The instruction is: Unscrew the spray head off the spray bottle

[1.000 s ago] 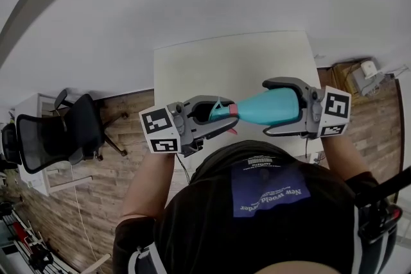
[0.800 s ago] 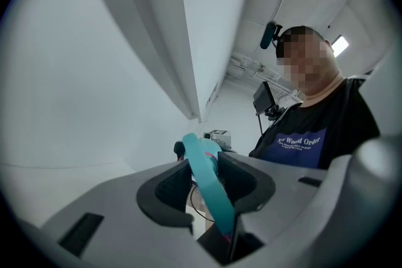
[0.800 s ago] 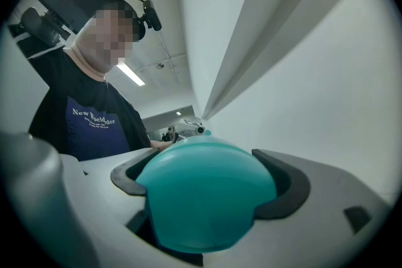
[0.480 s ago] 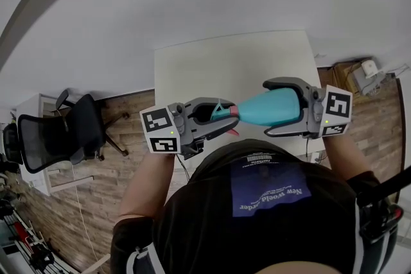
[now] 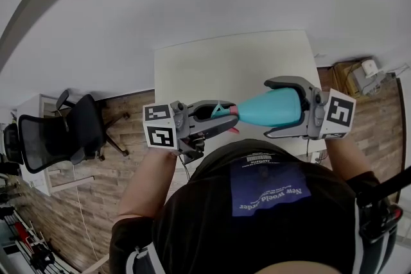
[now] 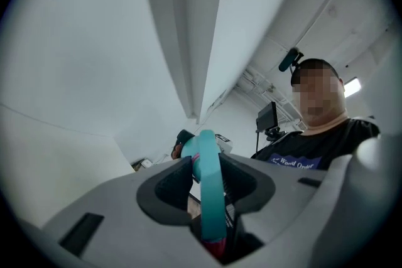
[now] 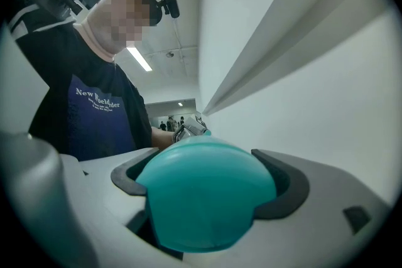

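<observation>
A teal spray bottle is held level in the air above a white table, its neck pointing left. My right gripper is shut on the bottle's wide body, which fills the right gripper view as a teal dome between the dark pads. My left gripper is shut on the teal spray head, where a pink part shows near the neck. In the left gripper view the spray head stands edge-on between the jaws, with pink at its base.
A black office chair stands on the wooden floor at the left. A brown box with white items sits right of the table. The person's torso in a dark shirt is close below the grippers.
My left gripper has rolled about its own axis, so its marker cube shows a different face, and the spray head has turned with it. The right gripper and bottle stayed put.
</observation>
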A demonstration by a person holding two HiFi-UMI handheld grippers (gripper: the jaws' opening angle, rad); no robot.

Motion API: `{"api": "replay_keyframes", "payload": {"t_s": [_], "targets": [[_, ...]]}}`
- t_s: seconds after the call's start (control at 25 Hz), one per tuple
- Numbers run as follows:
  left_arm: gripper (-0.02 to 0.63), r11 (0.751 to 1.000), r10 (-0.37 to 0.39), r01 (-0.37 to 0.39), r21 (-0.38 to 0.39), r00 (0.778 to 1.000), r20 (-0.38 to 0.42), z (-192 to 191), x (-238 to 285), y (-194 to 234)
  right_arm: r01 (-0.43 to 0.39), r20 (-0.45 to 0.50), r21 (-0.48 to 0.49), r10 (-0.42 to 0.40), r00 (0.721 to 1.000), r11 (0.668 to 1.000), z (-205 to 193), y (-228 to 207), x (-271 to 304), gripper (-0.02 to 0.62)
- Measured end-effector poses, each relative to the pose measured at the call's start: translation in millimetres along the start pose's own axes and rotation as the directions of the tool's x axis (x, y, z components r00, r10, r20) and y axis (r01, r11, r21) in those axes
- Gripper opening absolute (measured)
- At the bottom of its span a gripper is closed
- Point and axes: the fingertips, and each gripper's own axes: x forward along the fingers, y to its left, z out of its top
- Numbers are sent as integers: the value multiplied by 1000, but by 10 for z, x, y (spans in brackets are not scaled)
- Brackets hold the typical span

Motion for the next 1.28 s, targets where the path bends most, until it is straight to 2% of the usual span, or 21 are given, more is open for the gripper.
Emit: {"api": "replay_keyframes", "payload": {"t_s": [0.16, 0.36, 0.6, 1.04, 1.12, 1.24, 1.28], "targets": [[135, 996, -21, 23, -89, 999, 24, -19, -9, 20, 15, -16, -80, -16, 1000, 997, 12, 26, 10, 454], [135, 977, -67, 77, -200, 996, 57, -64, -14, 11, 0, -62, -193, -13, 998, 981, 19, 88, 12, 454], [135, 971, -93, 103, -217, 994, 56, -25, -14, -51, -14, -82, -245, -6, 997, 969, 64, 118, 10, 453], [137, 953, -107, 114, -280, 993, 42, -63, 27, -76, -11, -94, -283, -16, 995, 959, 36, 167, -32, 453], [137, 921, -107, 124, -368, 992, 66, -89, 32, -35, -3, -116, -332, -38, 993, 943, 8, 181, -38, 453], [137, 827, -106, 167, -537, 984, 144, -146, 31, 78, -22, -196, -461, -78, 978, 887, -55, 202, -27, 453], [137, 810, -104, 181, -558, 980, 167, -153, 36, 93, -38, -215, -474, -74, 974, 880, -76, 200, -34, 453]]}}
